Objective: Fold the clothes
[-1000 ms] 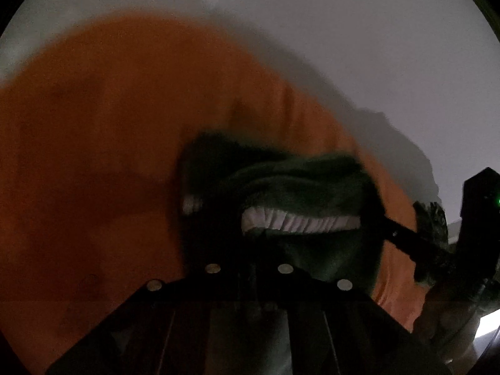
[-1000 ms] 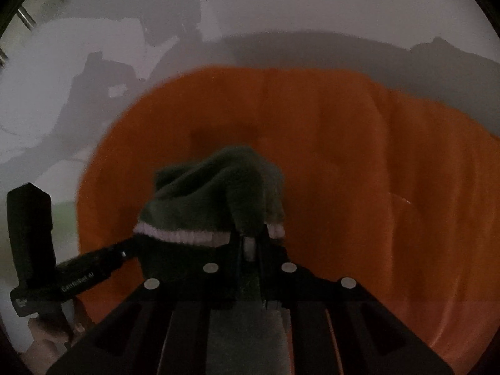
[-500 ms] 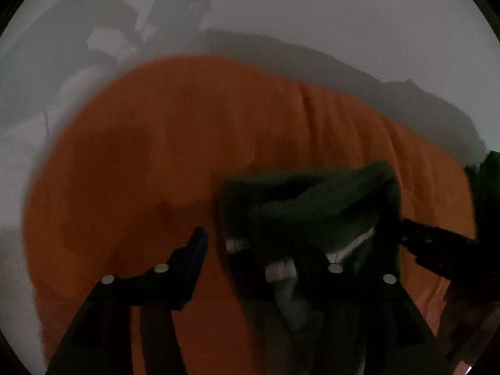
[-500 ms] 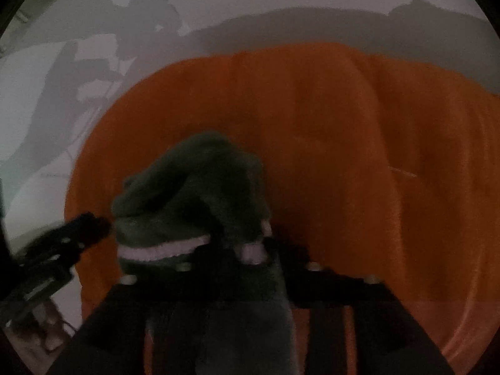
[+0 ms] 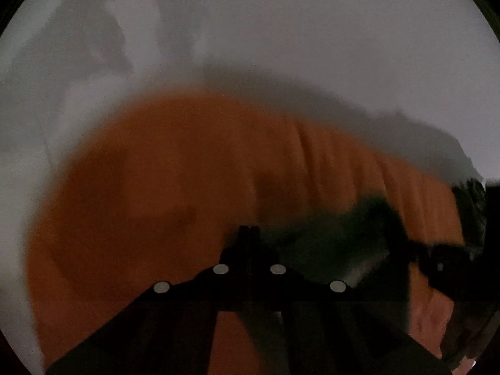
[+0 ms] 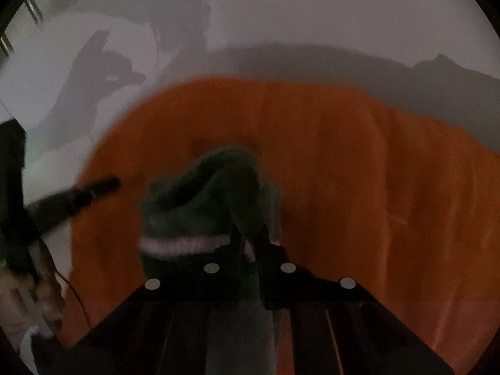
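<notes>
The right gripper (image 6: 248,237) is pinching the green sock (image 6: 215,197) over the orange cloth (image 6: 359,172), while the left gripper (image 5: 248,231), its 2 fingers pressed together on nothing, is hovering beside it.

Both wrist views look down, close, along their fingers, sharing the orange cloth (image 5: 193,168) (image 6: 359,162).

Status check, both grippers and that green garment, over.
Left gripper shut, empty, beside the green garment. Right gripper shut on green garment, bunched over orange cloth. Nothing in the way.
</notes>
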Tool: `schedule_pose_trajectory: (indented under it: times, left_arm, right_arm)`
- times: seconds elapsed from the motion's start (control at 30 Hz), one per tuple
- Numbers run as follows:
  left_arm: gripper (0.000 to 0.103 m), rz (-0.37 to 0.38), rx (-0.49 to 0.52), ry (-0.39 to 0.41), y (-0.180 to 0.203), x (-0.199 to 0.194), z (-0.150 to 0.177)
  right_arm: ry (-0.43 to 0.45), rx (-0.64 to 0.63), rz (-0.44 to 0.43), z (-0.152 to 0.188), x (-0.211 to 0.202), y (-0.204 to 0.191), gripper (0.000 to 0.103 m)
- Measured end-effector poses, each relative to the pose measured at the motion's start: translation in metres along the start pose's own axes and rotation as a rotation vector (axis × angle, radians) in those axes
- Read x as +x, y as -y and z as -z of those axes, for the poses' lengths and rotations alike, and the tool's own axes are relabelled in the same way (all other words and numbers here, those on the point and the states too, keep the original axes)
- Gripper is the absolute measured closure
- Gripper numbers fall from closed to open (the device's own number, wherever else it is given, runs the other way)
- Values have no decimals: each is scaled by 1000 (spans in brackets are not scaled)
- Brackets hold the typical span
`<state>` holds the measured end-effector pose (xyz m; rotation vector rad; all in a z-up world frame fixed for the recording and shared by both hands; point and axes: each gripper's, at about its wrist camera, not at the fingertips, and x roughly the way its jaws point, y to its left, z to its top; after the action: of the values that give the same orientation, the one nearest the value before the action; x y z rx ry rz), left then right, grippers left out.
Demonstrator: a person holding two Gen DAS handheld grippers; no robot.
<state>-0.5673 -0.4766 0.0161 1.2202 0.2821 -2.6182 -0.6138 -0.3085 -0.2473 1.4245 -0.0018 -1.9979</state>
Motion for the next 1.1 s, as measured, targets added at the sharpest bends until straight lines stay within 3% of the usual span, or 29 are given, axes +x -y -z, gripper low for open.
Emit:
schedule_pose_trajectory:
  times: [0.03,0.13,0.2,0.23,0.27,0.33,0.43,0.5,0.67,0.7,0.73,0.9,1.0,1.1]
  left_arm:
    - [103,-17,-12,11,-8,-2,-10]
    - [100,46,-111,-170,-20,19,2]
    - [81,71,-92,-229,-14,29,33]
    - [62,80,-84,-240,-9,31,46]
    - [58,89,-79,-250,-4,32,59]
    - [58,123,-86,-240,5,34,71]
    - [53,175,-97,-222,17,37,89]
    - [52,178,-72,-213,28,39,95]
    - [54,153,-39,-236,43,65,91]
    - [64,148,-40,-242,47,68,92]
    - [98,150,-32,-255,51,70,97]
    - [98,55,45,-223,64,50,76]
    - [98,-34,212,-188,74,25,51]
    - [98,-137,323,-209,74,20,37]
  right_arm:
    - [13,-2,-6,-1,1,0,96]
    - [22,-17,-7,2,18,1,92]
    - [45,-32,22,18,39,5,88]
    - [63,-40,31,27,51,7,87]
    - [117,-50,19,35,54,8,87]
    - [229,-68,-8,50,59,10,87]
    - [326,-18,-117,65,65,25,87]
    - [337,13,-180,61,72,29,87]
    - [352,27,-227,63,70,39,88]
    - [352,29,-230,62,70,40,88]
    - [352,31,-232,61,71,41,88]
    - [332,7,-201,58,66,34,88]
    - [277,-63,-103,51,50,17,87]
    - [179,-85,-133,20,11,-9,88]
